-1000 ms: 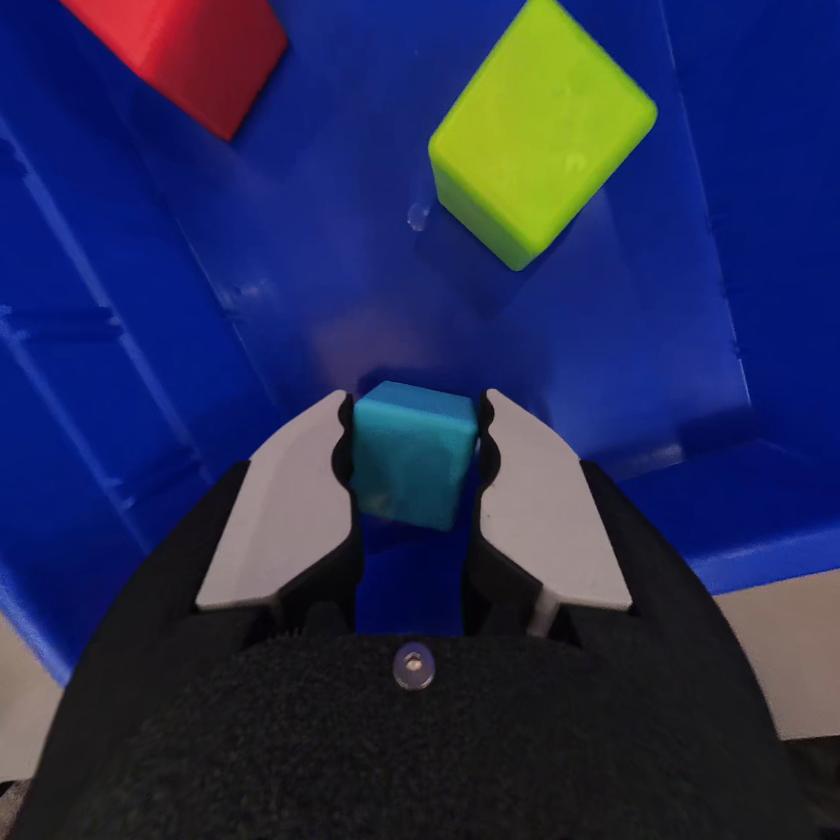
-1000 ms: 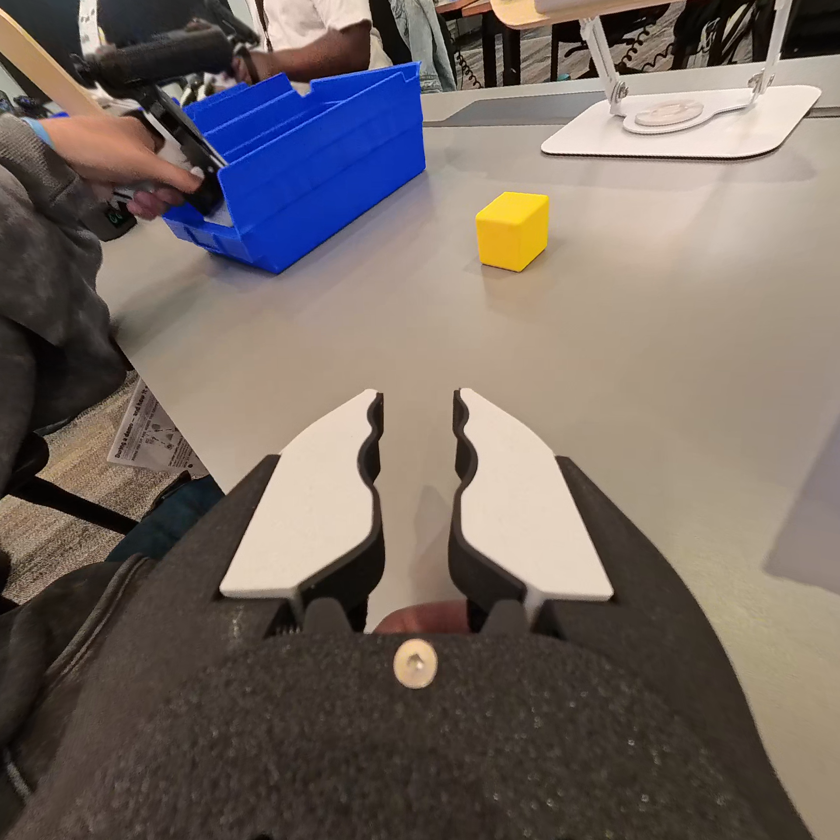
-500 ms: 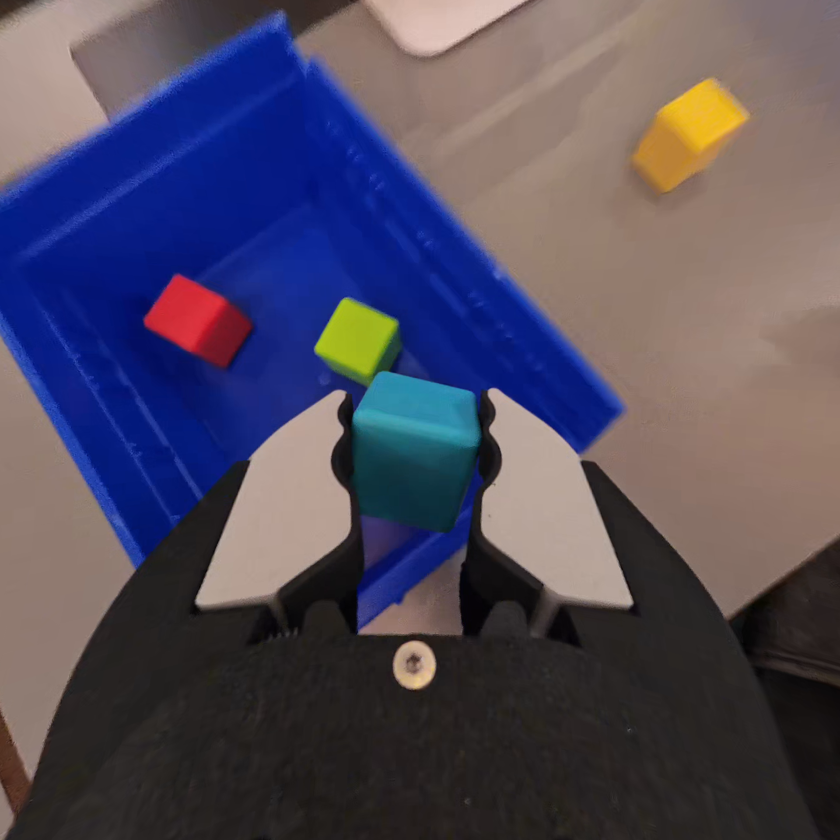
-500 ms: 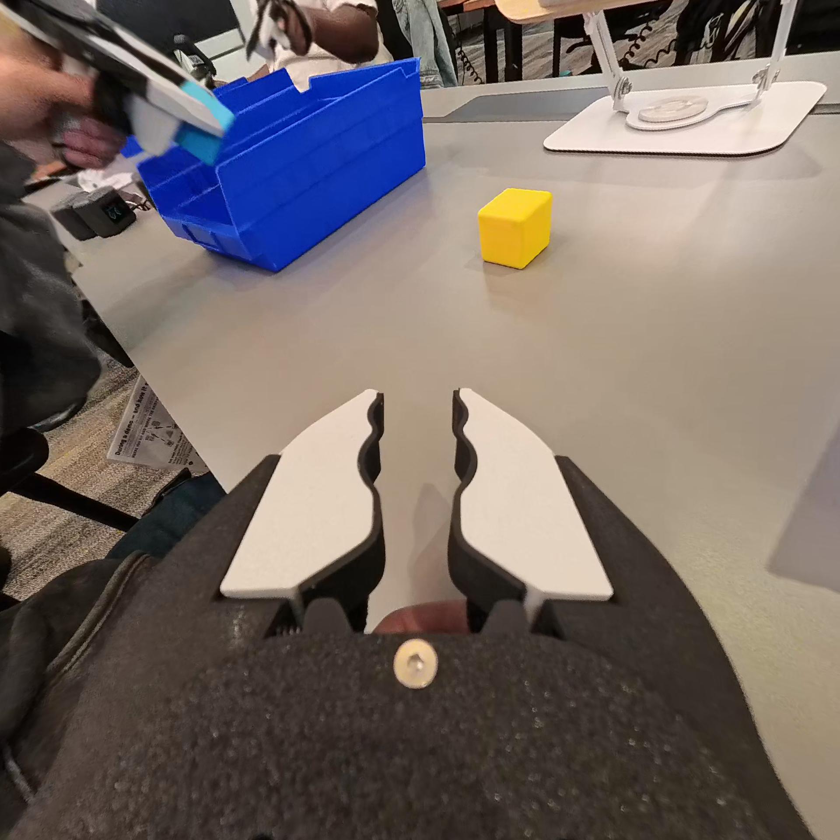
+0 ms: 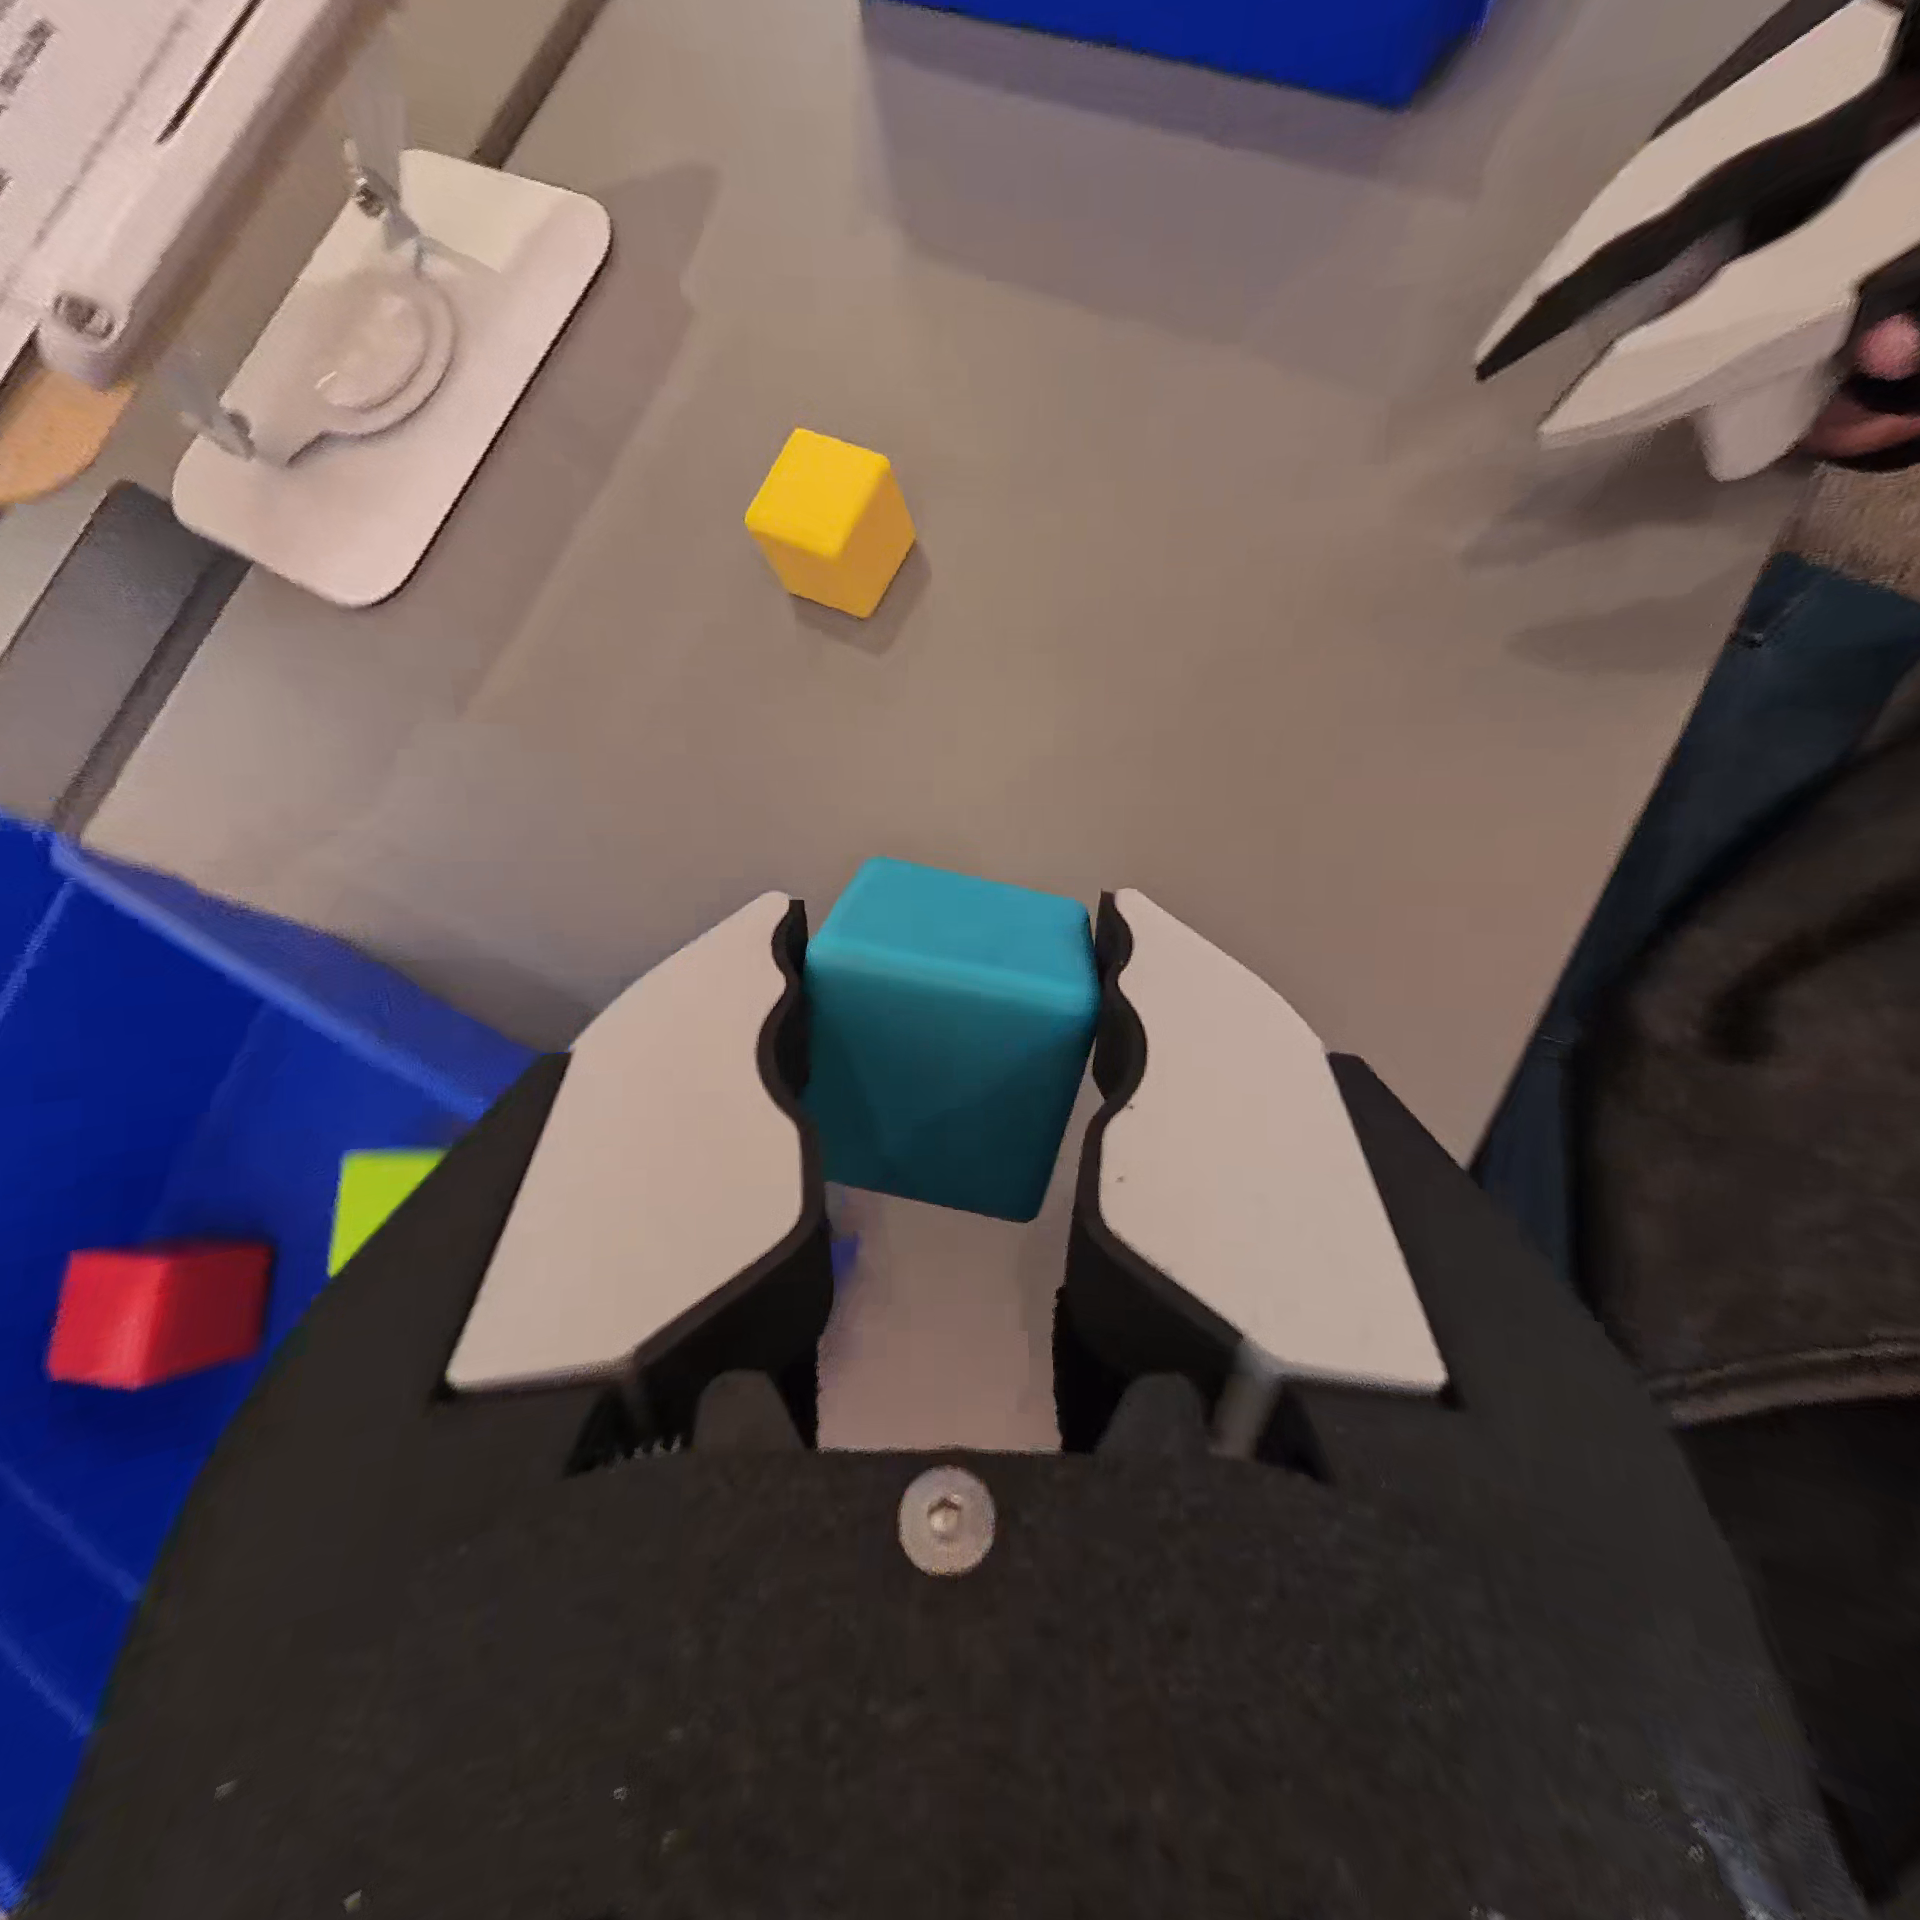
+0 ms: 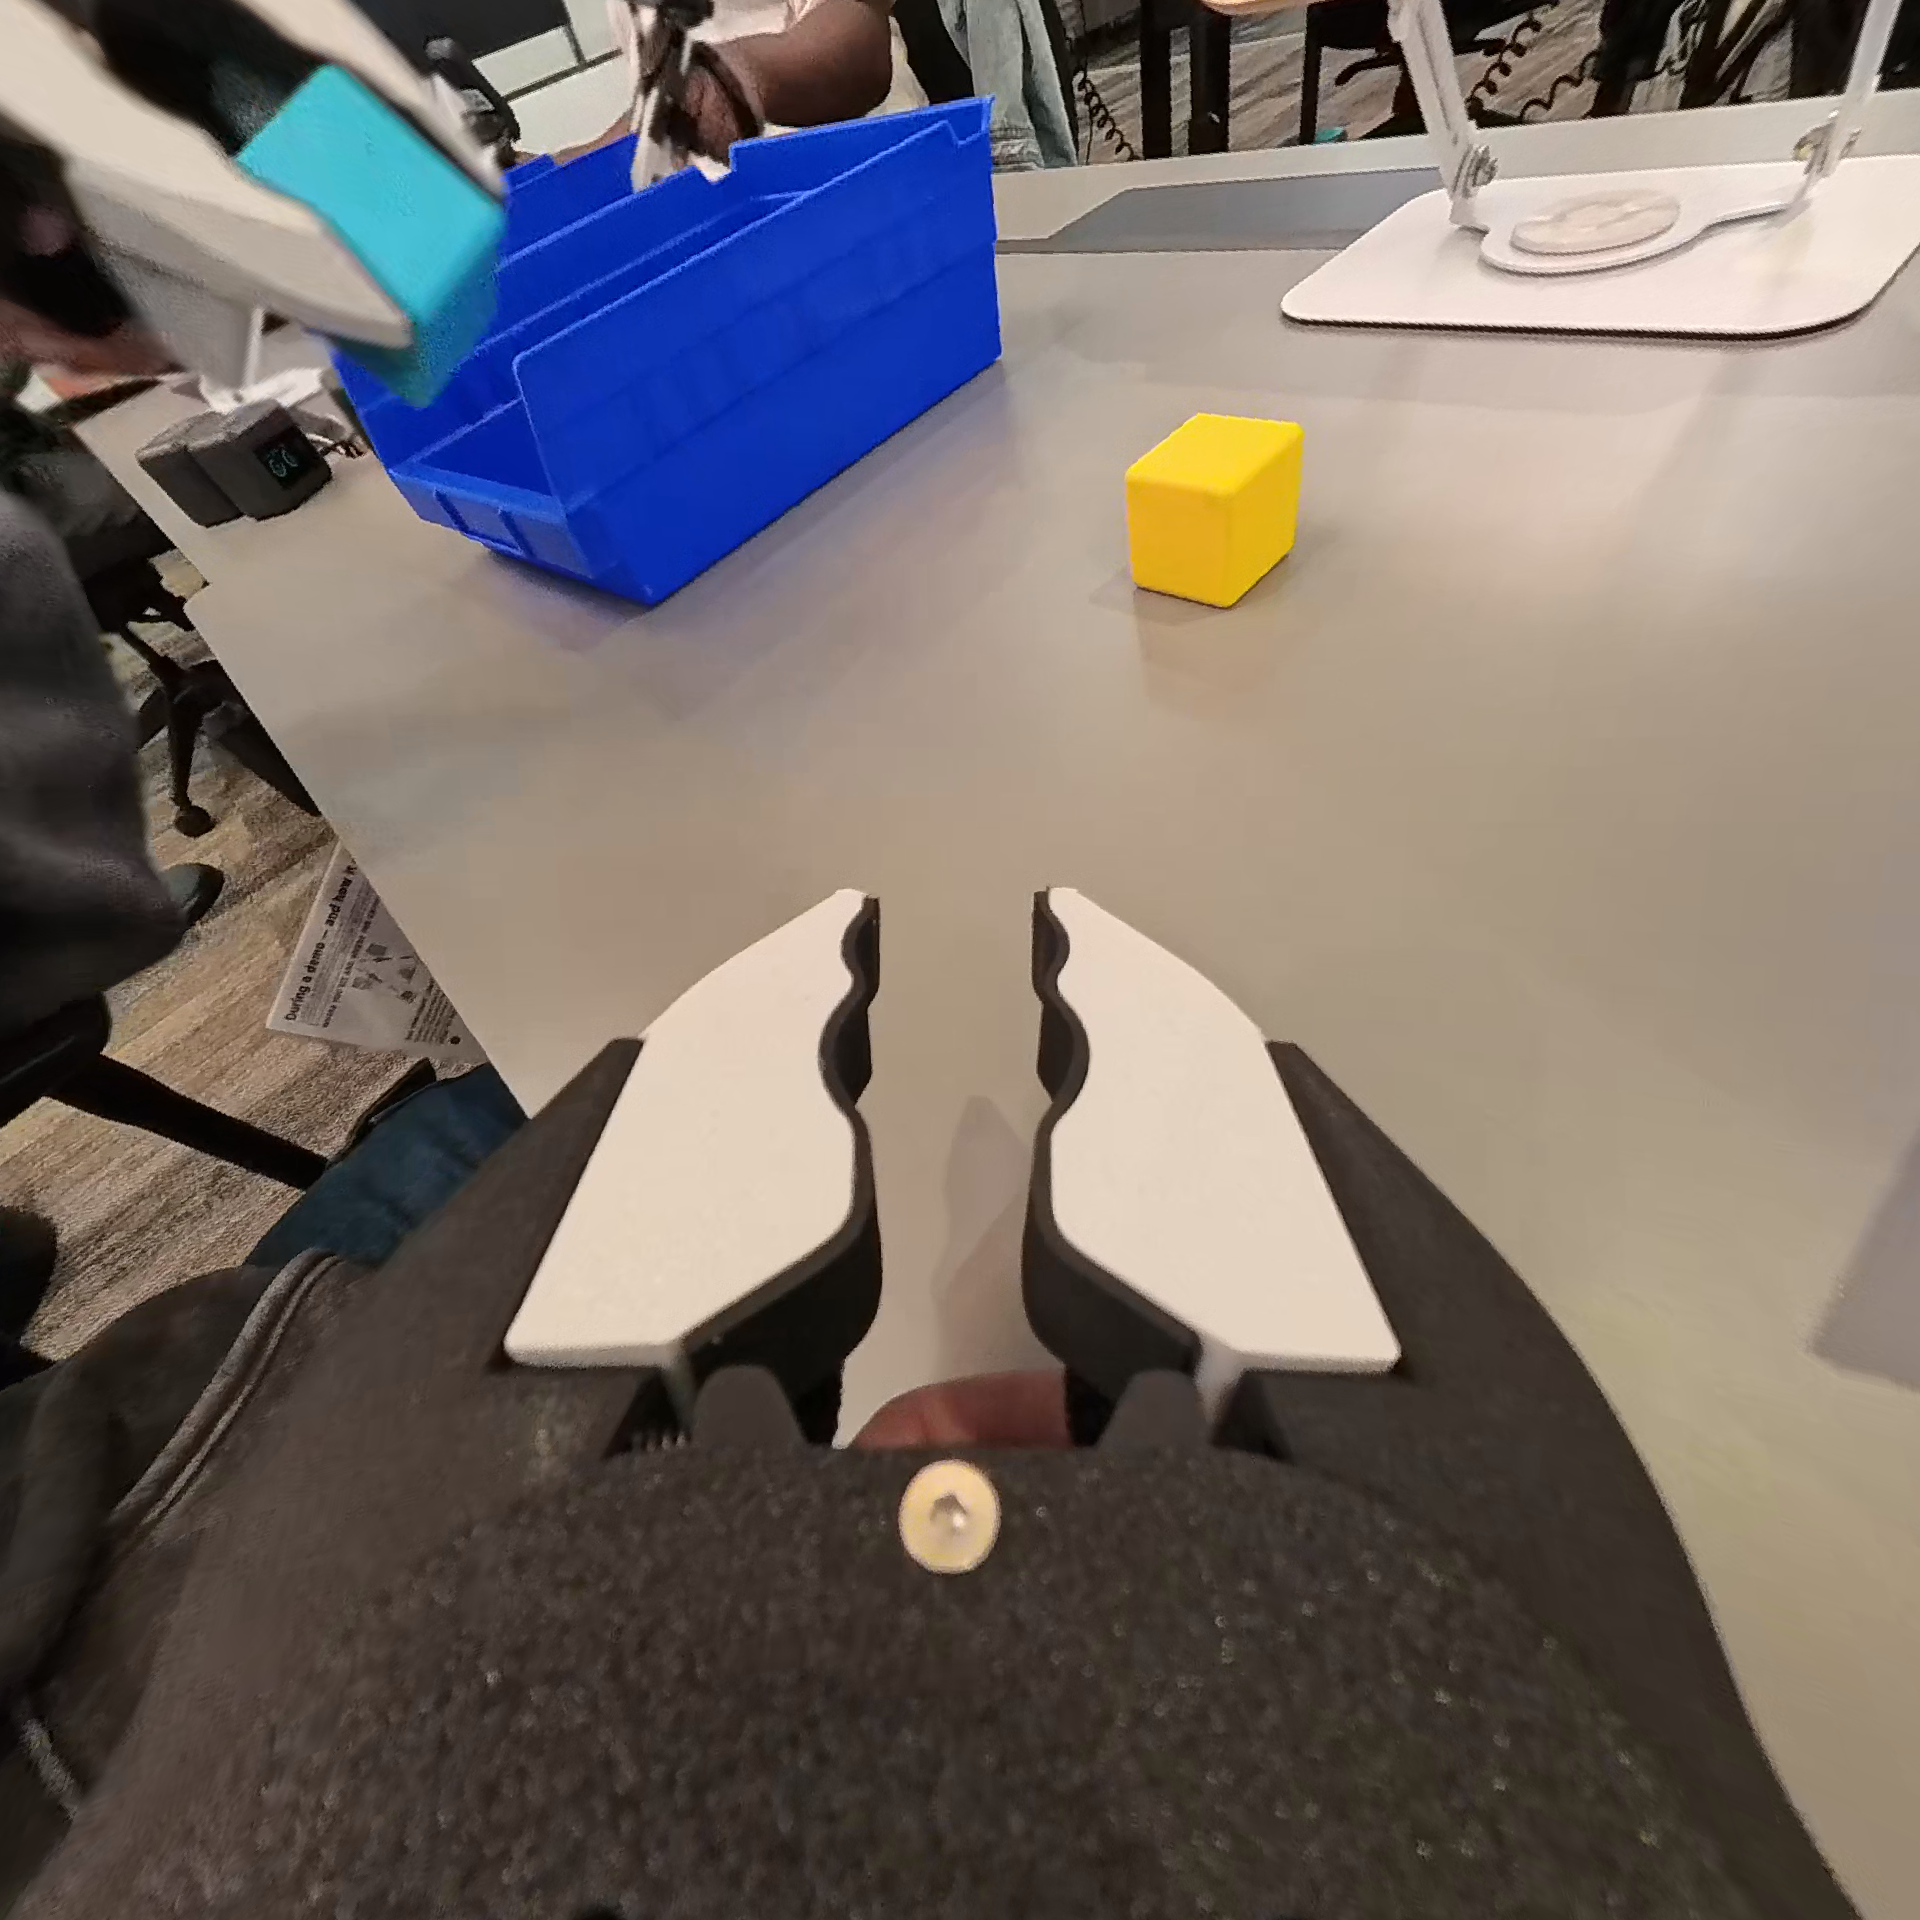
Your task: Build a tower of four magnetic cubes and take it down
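Grey tabletop (image 5: 1195, 644) is filling most of the left wrist view, with a white stand base (image 5: 416, 343) lying at ten o'clock. The left gripper (image 5: 951, 1029) is hanging above the table edge, its jaws clamped on a teal cube (image 5: 945, 1049) that is sitting tilted between them. A yellow cube (image 5: 831, 520) is resting alone on the table at twelve o'clock, well apart from the teal one. At eight o'clock a blue bin (image 5: 156, 1039) is holding a red cube (image 5: 156, 1314) and a lime-green cube (image 5: 379, 1195), the green one partly hidden behind the gripper. The right gripper (image 5: 1517, 384) is showing at two o'clock.

Grey tabletop is again spreading across the right wrist view. The right gripper is hovering low over the near table edge, its jaws standing apart with nothing between them. The yellow cube is sitting at one o'clock, the blue bin at eleven o'clock. The left gripper is carrying the teal cube in the air at ten o'clock, in front of the bin.
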`<state>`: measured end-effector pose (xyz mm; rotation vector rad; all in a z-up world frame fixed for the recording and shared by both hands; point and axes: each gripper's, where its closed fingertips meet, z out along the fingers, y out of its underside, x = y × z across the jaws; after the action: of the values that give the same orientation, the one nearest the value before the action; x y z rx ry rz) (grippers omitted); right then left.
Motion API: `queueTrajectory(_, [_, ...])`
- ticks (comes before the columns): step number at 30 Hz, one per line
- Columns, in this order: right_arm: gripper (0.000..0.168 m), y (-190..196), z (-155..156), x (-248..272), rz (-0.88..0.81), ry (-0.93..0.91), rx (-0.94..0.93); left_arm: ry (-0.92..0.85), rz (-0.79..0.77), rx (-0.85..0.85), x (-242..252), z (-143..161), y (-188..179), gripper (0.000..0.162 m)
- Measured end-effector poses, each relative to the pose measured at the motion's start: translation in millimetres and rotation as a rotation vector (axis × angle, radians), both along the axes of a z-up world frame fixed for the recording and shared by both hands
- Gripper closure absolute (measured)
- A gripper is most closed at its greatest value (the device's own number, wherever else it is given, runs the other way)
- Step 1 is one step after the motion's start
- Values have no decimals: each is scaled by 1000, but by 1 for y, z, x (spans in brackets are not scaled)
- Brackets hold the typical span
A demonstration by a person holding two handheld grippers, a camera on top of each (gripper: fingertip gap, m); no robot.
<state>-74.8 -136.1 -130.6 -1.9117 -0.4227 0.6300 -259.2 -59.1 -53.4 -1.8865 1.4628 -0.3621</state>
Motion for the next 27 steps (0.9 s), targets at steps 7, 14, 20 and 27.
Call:
queueTrajectory(7, [141, 2, -1, -6, 30, 24, -28, 167, -209, -85, 119, -21, 57, 110])
queueTrajectory(14, [142, 1, -1, -12, 50, 18, -25, 425, -293, -194, 155, -67, 111, 110])
queueTrajectory(20, [142, 1, 0, -8, 37, 39, -25, 489, -317, -223, 154, -91, 126, 110])
queueTrajectory(27, [142, 1, 0, -7, 35, 42, -30, 487, -321, -213, 163, -93, 127, 110])
